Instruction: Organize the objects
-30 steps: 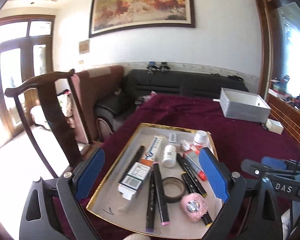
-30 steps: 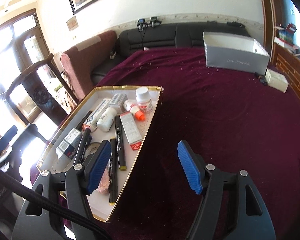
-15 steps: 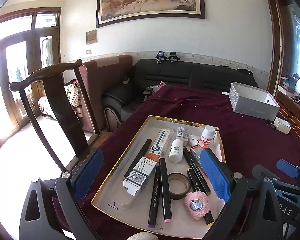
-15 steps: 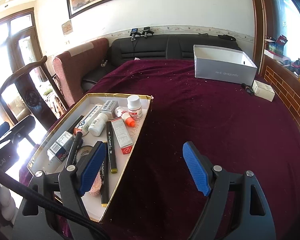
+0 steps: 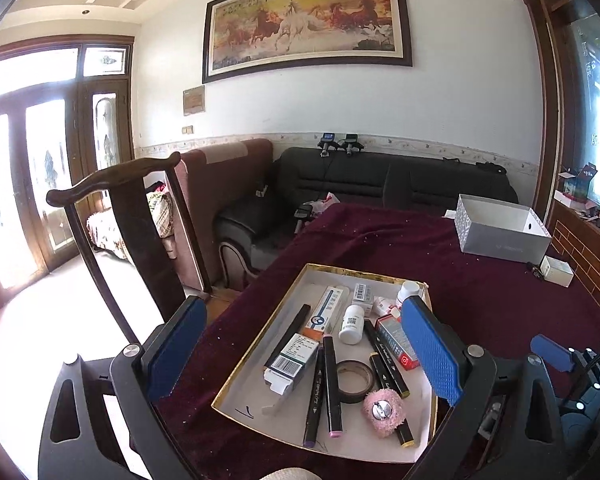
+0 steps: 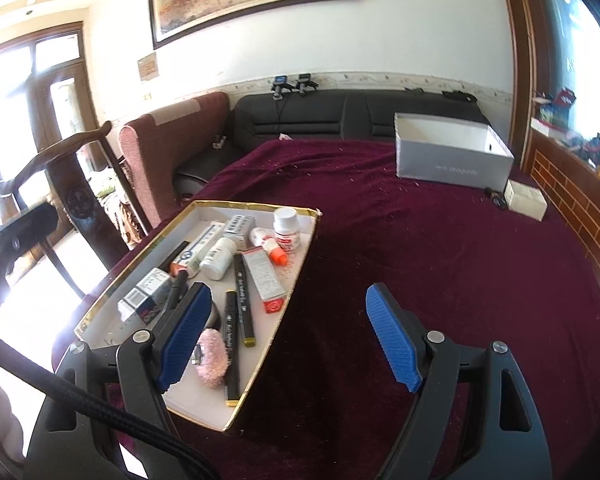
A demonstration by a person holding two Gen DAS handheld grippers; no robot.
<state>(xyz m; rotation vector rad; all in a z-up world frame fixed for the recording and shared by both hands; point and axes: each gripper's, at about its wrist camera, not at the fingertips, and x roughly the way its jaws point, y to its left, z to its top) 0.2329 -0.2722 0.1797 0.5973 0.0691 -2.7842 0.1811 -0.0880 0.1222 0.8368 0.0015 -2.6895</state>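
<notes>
Both wrist views face sofa [image 5: 380,188], sharing tray [image 5: 256,344].

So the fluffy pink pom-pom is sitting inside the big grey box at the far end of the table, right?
Not quite. The fluffy pink pom-pom is in the gold-edged tray near the tools, lying against the black markers. The big grey box does stand at the far end of the table, away from it. The left wrist view shows this.
</notes>
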